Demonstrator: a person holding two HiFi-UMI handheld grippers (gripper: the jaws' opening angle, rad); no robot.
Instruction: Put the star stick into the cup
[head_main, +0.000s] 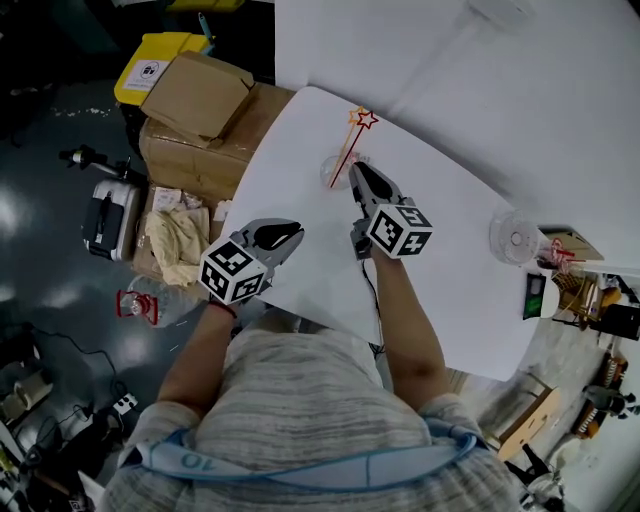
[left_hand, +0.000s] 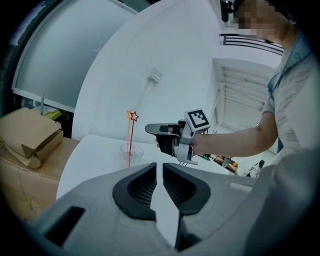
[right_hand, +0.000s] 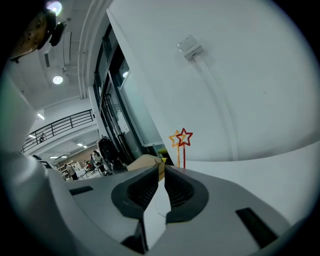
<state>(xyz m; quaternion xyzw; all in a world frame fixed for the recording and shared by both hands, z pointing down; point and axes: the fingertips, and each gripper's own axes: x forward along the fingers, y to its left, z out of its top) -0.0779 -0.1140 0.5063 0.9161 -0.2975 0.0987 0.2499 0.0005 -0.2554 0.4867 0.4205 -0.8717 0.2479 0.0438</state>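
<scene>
While the person's torso fills the bottom of the head view, both forearms reach out over the white table. Nearest is the left gripper, held over the table's near edge. Seen along its own jaws, they are drawn almost together, with only a thin slit of table showing between the ribbed pads and nothing gripped.

Beyond it and to the right, the right gripper points away from the person toward the cup. Its jaws are likewise nearly closed and empty. From above its tips seem just short of the cup's rim, though the angle makes contact hard to judge; the left gripper view shows the right gripper a little above and beside the cup.

That clear cup stands on the table and holds the red star stick, which leans outward with its star above the rim. An orange star stick stands in the cup beside it, and the two stars nearly overlap in the right gripper view.

Farther right, well apart, a second clear glass sits near the table's edge. Off the table's left side lie cardboard boxes, with a yellow bin behind them.
</scene>
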